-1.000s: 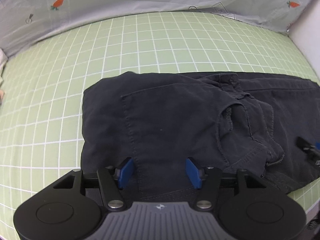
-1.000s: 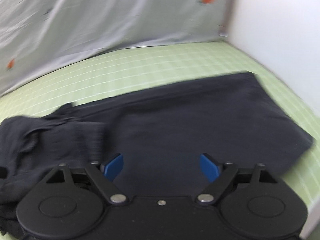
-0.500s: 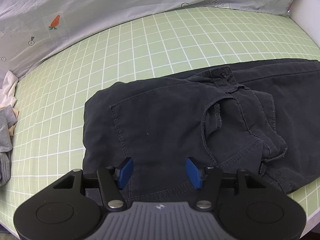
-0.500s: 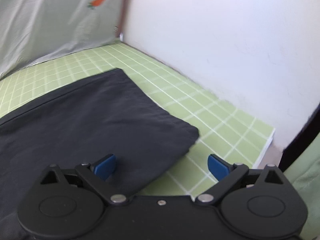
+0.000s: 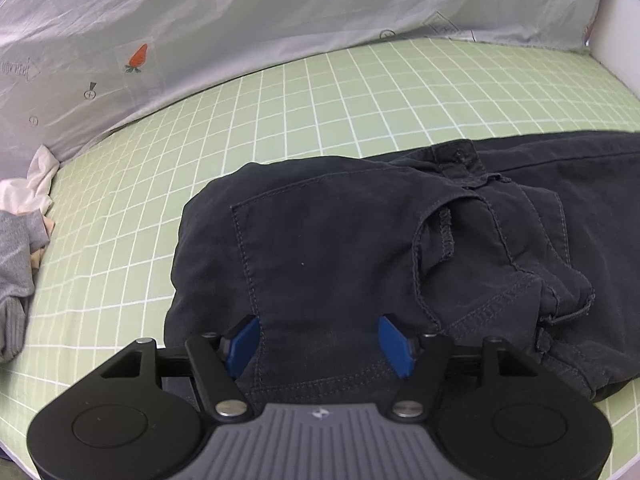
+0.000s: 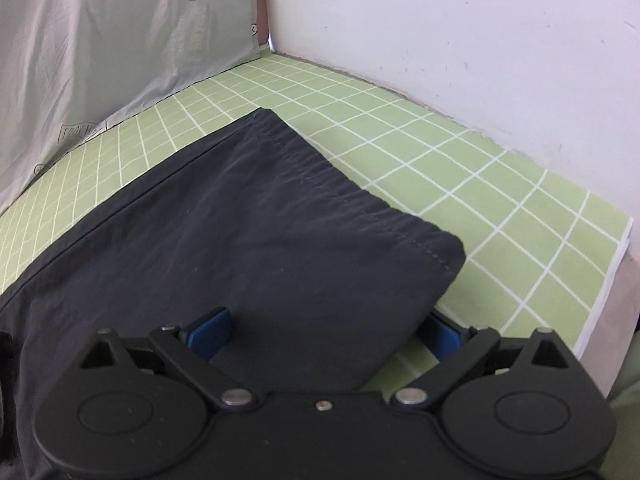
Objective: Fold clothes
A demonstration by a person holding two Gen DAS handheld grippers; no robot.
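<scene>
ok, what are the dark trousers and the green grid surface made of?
Dark trousers: looks like matte woven cotton twill, going by the visible topstitching and soft creases. Green grid surface: probably printed cloth or vinyl sheet; flat, low sheen, thin edge showing in the right wrist view. Cannot tell which.

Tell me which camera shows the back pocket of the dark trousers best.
The left wrist view: the back pocket lies whole and sharp ahead of the open left gripper. The right wrist view shows only the plain trouser leg, no pocket.

Wall (image 6: 460, 40) close right; clothes pile (image 5: 20, 248) left; mat (image 5: 320, 112) open beyond.
</scene>
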